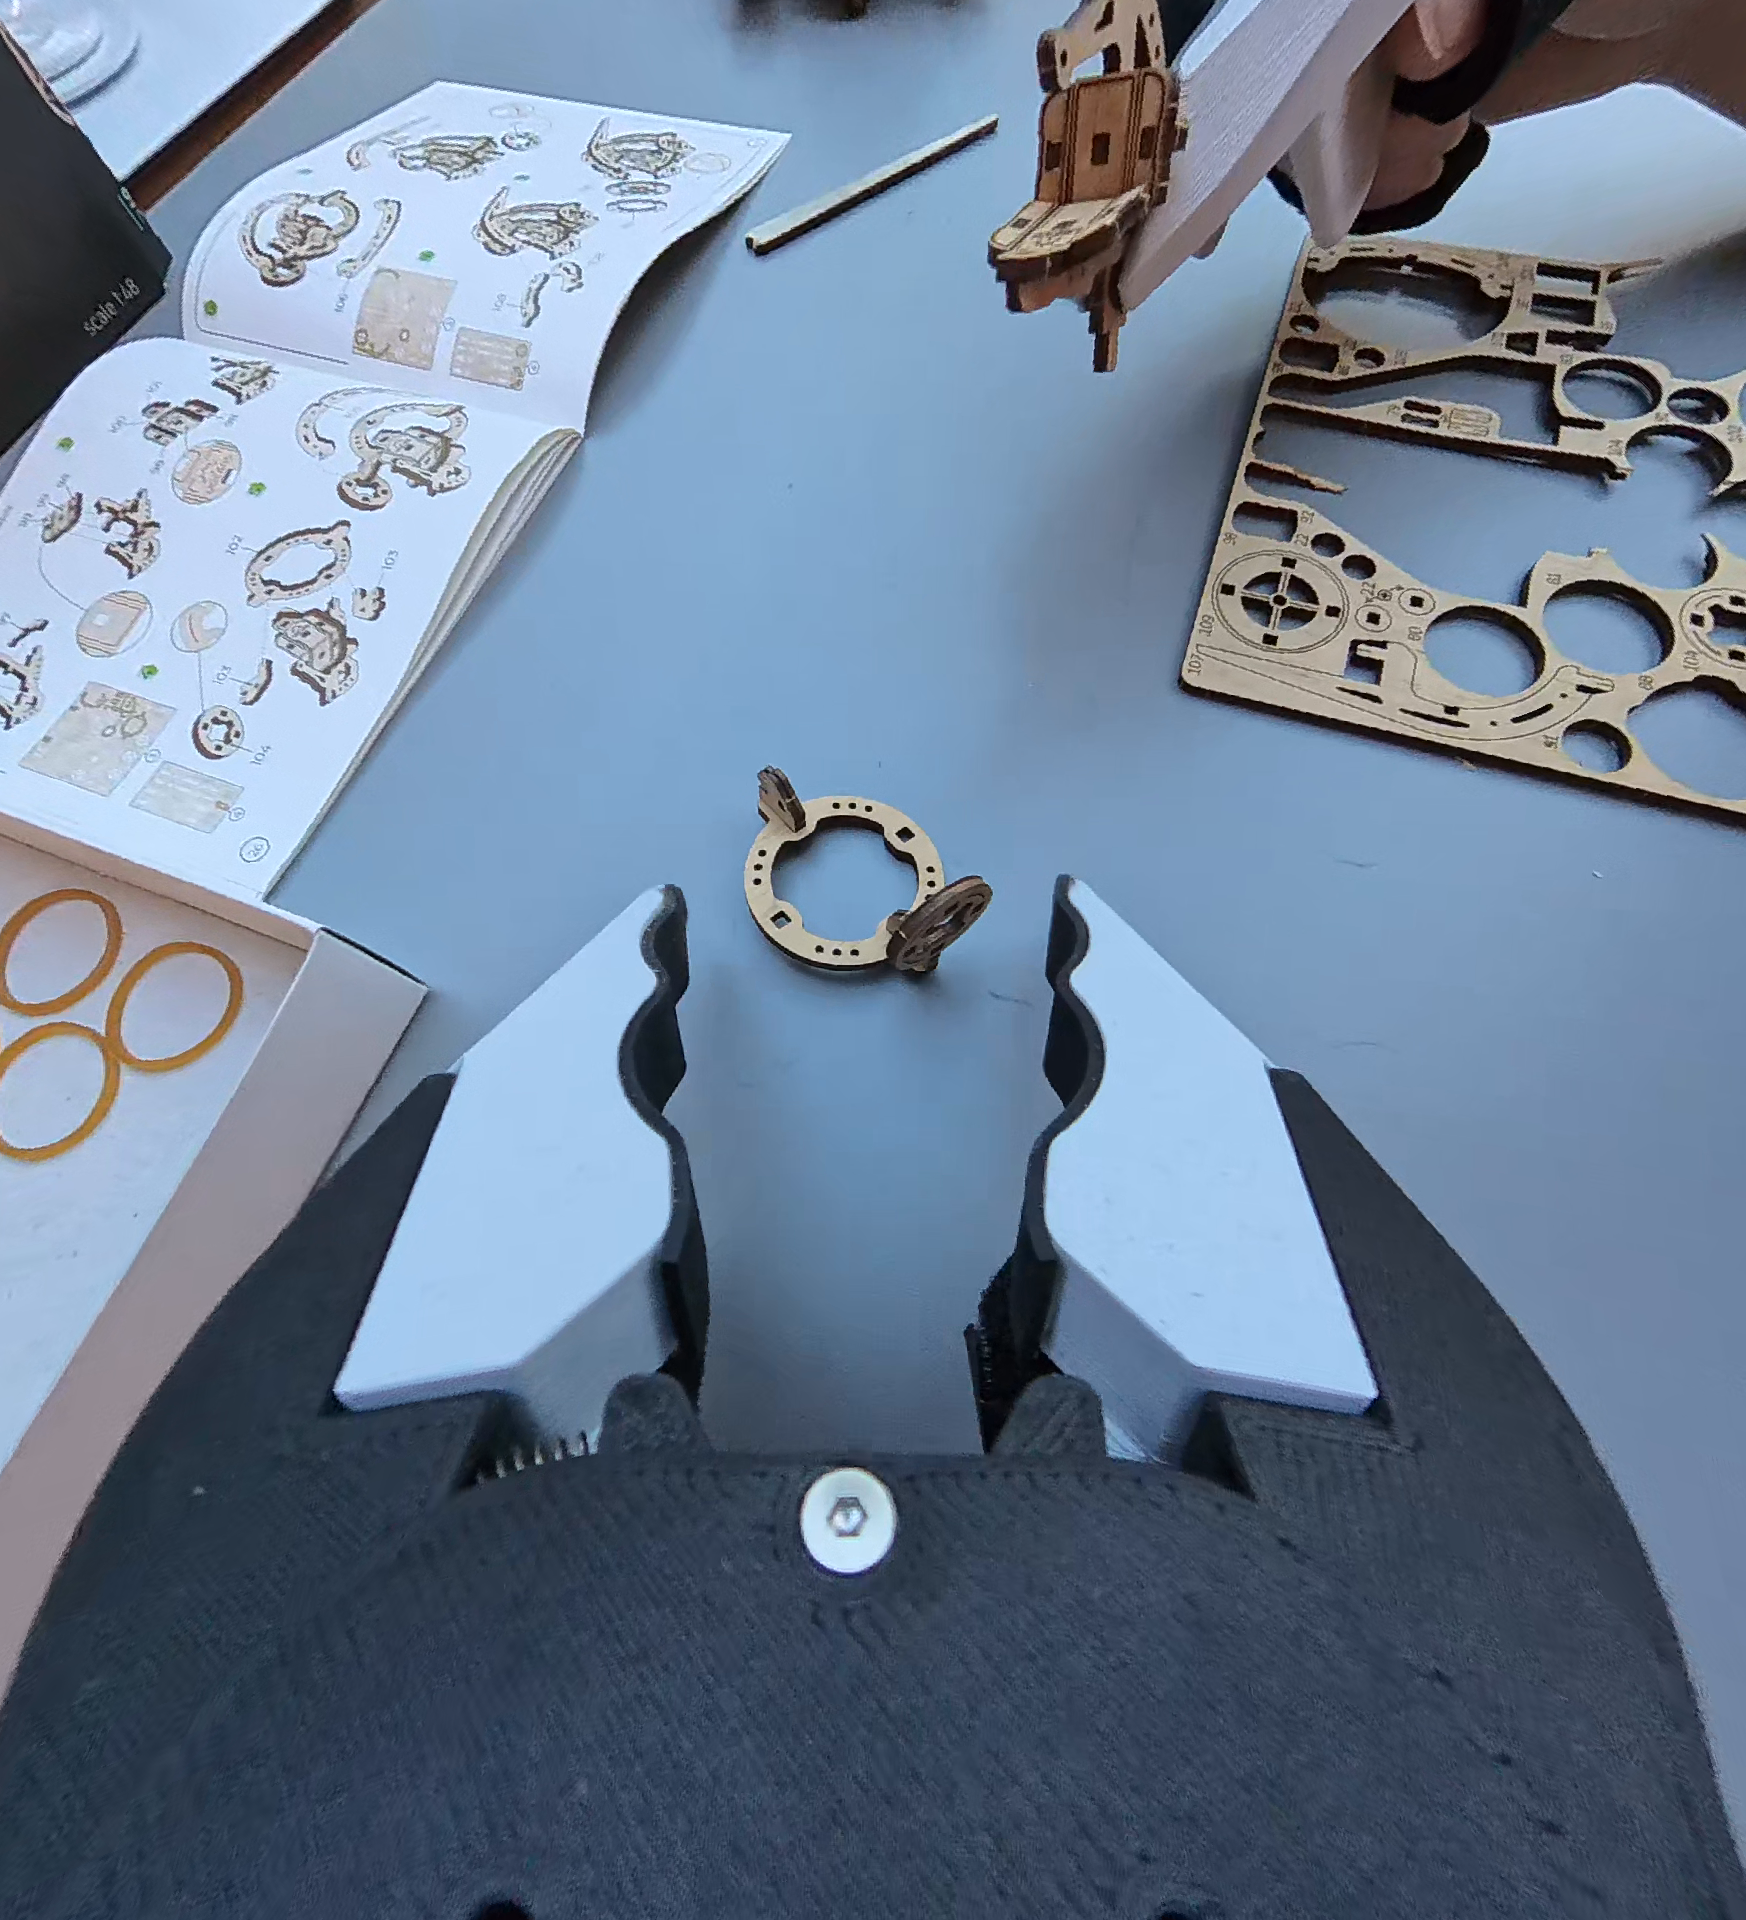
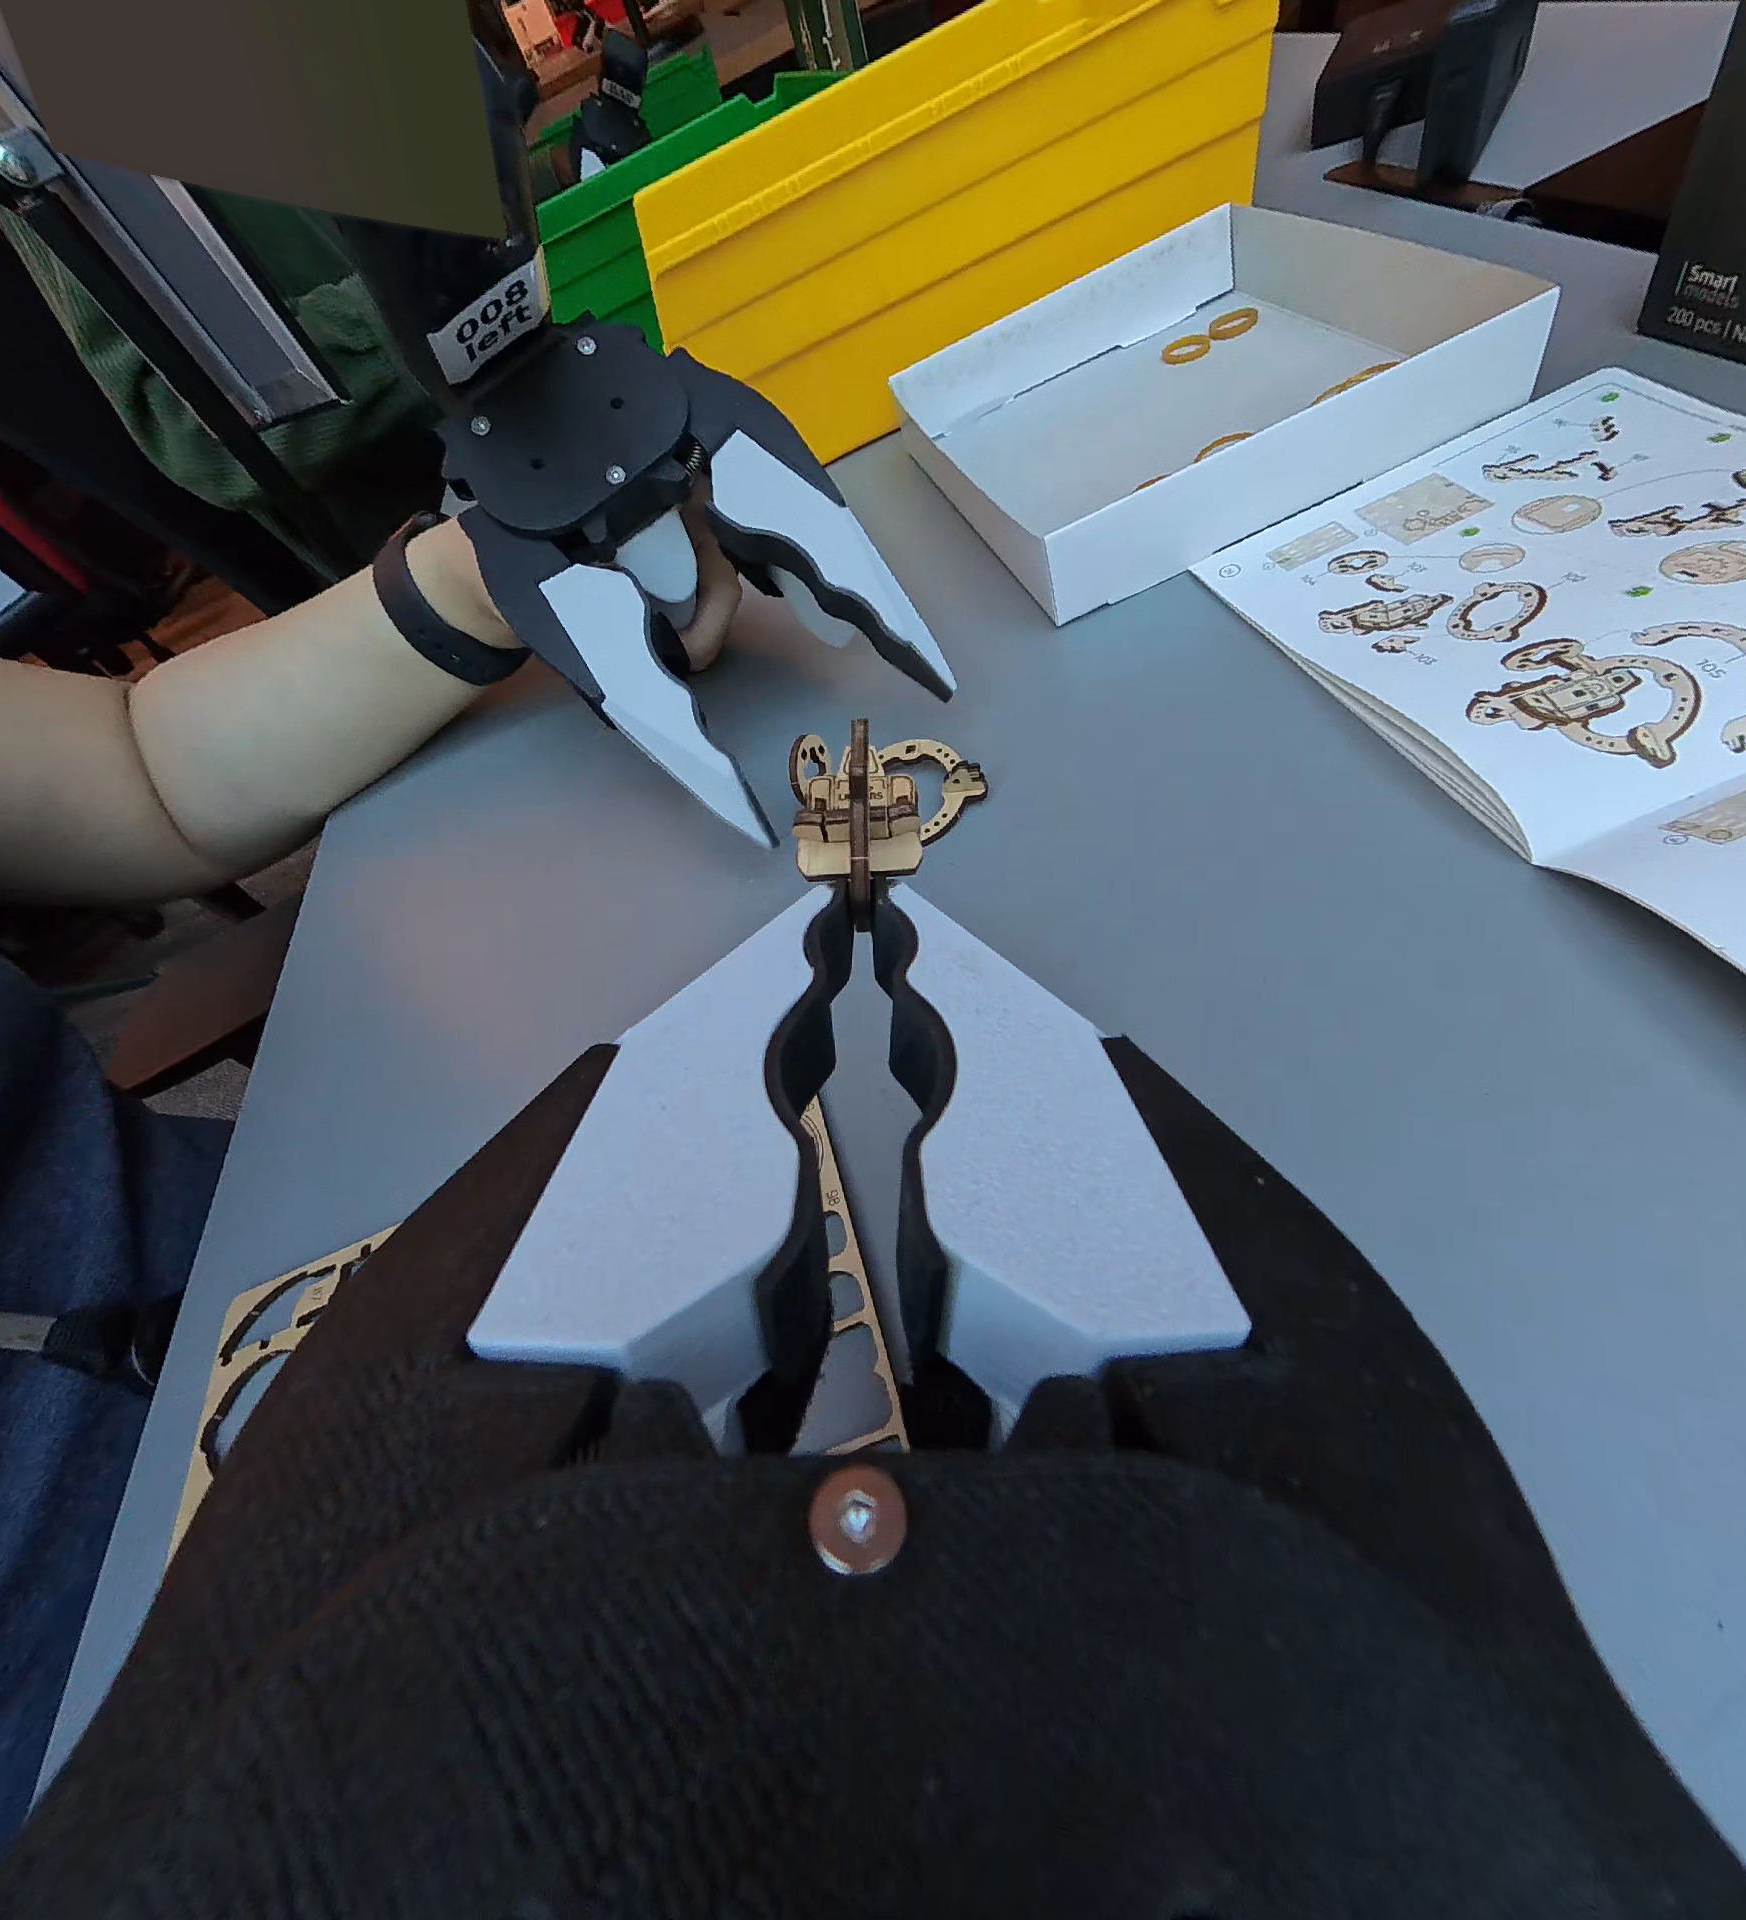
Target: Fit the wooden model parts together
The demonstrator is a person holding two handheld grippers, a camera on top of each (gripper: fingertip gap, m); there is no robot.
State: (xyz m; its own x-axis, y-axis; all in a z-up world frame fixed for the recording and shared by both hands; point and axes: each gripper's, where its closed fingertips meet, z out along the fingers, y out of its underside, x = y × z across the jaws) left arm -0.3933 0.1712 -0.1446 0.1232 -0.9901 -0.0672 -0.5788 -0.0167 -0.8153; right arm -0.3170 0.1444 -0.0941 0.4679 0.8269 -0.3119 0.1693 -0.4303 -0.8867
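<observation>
My right jaws [image 2: 856,902] are clamped on the thin edge plate of the wooden cabin sub-assembly [image 2: 853,810], held up off the surface [image 2: 1264,1143], probably so its underside stays free to drop onto the ring. My left jaws [image 1: 867,914] are spread wide, gripping nothing, tips just short of the wooden ring part [image 1: 853,883]. The ring lies flat on the surface, two small tabs standing up from it, likely the base waiting for the cabin; left looks set to pin it. From the ring: the punched-out plywood sheet [image 1: 1471,582] sits right and farther off, the open instruction booklet [image 1: 329,468] far left. Near left of the ring, a white box tray [image 1: 349,997] holds yellow rubber bands [image 1: 53,951]. A loose wooden stick [image 1: 869,185] lies well beyond.
</observation>
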